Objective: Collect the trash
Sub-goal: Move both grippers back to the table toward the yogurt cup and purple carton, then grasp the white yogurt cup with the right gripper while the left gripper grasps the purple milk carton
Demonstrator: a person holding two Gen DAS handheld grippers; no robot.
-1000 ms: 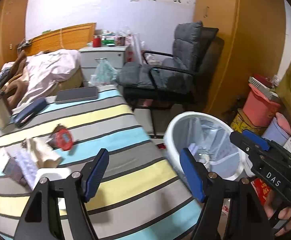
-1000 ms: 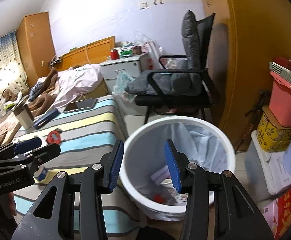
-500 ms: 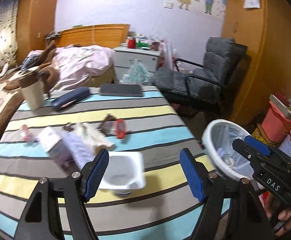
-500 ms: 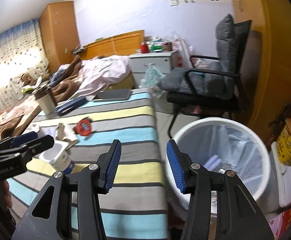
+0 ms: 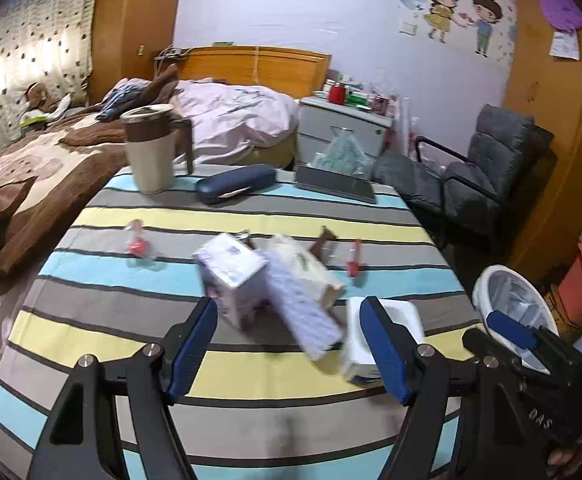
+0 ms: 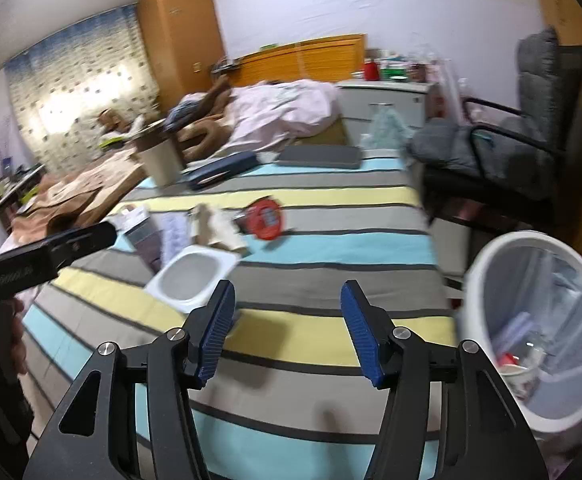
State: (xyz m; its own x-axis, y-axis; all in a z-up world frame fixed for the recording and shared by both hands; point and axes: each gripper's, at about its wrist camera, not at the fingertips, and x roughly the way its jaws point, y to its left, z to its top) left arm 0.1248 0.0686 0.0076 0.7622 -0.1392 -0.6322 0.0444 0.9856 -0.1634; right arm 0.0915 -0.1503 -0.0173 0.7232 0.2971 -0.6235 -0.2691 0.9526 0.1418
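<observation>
Your left gripper (image 5: 289, 342) hangs wide apart and empty over the striped table (image 5: 251, 420), and your right gripper (image 6: 287, 330) is opening with nothing between its pads. Just past the left pads lies the trash: a white plastic tub (image 5: 383, 332), a blurred lavender packet (image 5: 303, 312), a small carton (image 5: 233, 272) and a beige wrapper (image 5: 307, 266), touching in one heap. Choose one piece, probably the tub, straddle its rim squarely, then close. Leave the mug (image 5: 151, 148) and dark case (image 5: 235, 188) farther back. The bin (image 6: 539, 328) waits off the table's right edge.
</observation>
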